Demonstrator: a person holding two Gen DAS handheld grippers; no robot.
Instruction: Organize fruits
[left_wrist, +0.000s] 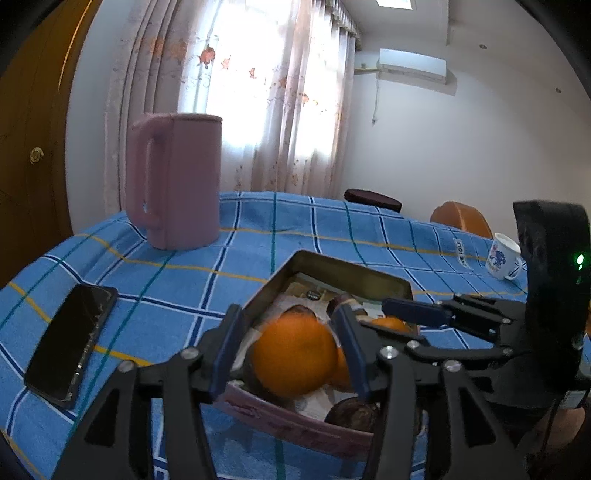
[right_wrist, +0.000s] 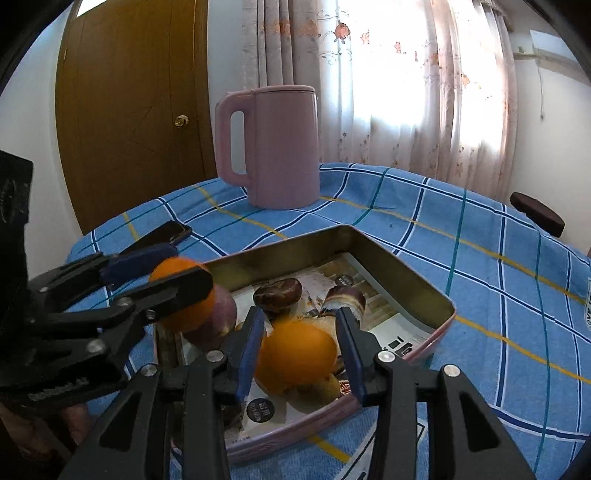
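Now, left gripper (left_wrist: 291, 347): jaws spread, an orange (left_wrist: 293, 356) loose between them.
Right gripper (right_wrist: 301, 347): released too, second orange (right_wrist: 297, 356) between its fingers (blurred).
Tin (right_wrist: 388, 254): beneath both claws.

Blurred by motion: orange (left_wrist: 293, 356) at lower centre of the left wrist view, between the left gripper (left_wrist: 291, 345) jaws; contact with the pads not readable. Same for the second orange (right_wrist: 297, 356) at lower centre of the right wrist view, between the right gripper (right_wrist: 301, 349) jaws. Partly hidden behind the gripper fingers: brown fruit (left_wrist: 352, 413) at the tin (left_wrist: 343, 266) near corner, and a reddish fruit (right_wrist: 218, 315) left of centre in the right view. Too small to read: print on the paper lining the tin, label on the cup (left_wrist: 502, 258) at right edge. Cut off at lower left: phone (left_wrist: 70, 343) corner nearly at the worktop (left_wrist: 184, 280) edge.
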